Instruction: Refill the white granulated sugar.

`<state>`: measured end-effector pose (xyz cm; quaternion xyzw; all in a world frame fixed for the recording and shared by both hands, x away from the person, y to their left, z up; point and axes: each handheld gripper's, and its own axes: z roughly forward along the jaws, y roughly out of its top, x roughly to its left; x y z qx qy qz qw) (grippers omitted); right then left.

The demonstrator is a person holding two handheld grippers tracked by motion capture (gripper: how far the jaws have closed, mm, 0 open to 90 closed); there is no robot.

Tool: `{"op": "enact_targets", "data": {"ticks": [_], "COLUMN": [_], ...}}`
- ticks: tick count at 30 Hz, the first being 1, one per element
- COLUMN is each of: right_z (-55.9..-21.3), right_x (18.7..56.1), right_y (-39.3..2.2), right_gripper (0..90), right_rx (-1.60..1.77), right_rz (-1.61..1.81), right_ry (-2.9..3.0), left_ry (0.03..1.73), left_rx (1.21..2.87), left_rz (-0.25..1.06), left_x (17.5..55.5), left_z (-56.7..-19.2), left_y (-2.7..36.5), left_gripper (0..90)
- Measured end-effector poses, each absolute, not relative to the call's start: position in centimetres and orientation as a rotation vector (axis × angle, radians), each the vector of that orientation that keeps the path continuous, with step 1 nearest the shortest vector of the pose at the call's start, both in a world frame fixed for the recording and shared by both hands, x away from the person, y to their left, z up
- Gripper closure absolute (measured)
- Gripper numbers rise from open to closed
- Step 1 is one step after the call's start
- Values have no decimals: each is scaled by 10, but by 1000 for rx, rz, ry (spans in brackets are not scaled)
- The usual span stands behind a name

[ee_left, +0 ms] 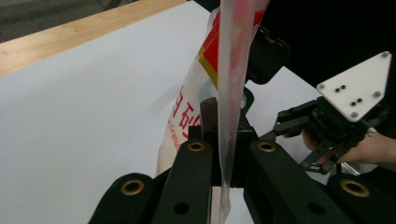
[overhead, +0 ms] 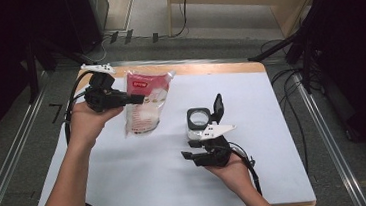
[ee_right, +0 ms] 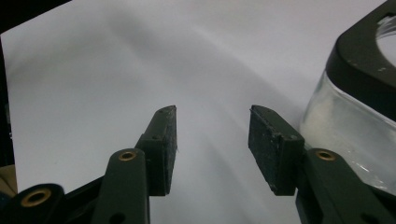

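The bench [overhead: 143, 187] is a wooden top covered by a white sheet, with bare wood showing along its far edge. It stands on a grey floor; metal rails run along both sides, dark stands and cables crowd the left and right margins, and a pale wooden frame stands beyond the far end.

At the left, the left gripper [overhead: 138, 99] is held above the bench and clenched on the top edge of a clear plastic bag [overhead: 144, 109] with a red label. The bag hangs from the grip near the far left part of the sheet, its lower end at or close to the surface. Right of it, near the middle, stands a clear glass jar [overhead: 198, 118] with a black rim and a black flip lid raised open. Just in front of the jar, the right gripper [overhead: 188, 156] hovers with its jaws apart, grasping nothing.

The left gripper view gives what the high view cannot: the thin film of the bag [ee_left: 231, 93] pinched flat between the jaws, red lettering on its side, and the right gripper [ee_left: 289, 135] farther off. The right gripper view shows the two rubber pads [ee_right: 166, 135] spread over bare white sheet, the jar [ee_right: 350, 130] just beside the right-hand pad.
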<state>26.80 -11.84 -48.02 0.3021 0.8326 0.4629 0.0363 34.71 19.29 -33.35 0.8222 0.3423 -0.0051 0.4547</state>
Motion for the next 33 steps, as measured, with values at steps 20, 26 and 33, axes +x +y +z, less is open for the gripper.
{"op": "enact_targets", "data": {"ticks": [20,26,33], "right_z": [-490,-493,-501], "right_x": [276,281,288], "right_y": [-92,-83,-68], "right_gripper": [533,530,529], "right_rx": [923,939,965], "right_rz": [1447,1432,1469], "right_ry": [2553,2547,2514], "left_ry": [747,732,738], "left_rx": [2105,2108,2094], "left_rz": [-92,-120,-127], "left_x": [322,321,318], "left_z": [-330,-329,-326], "left_y": [155,151,150], "left_gripper": [900,900,900]}}
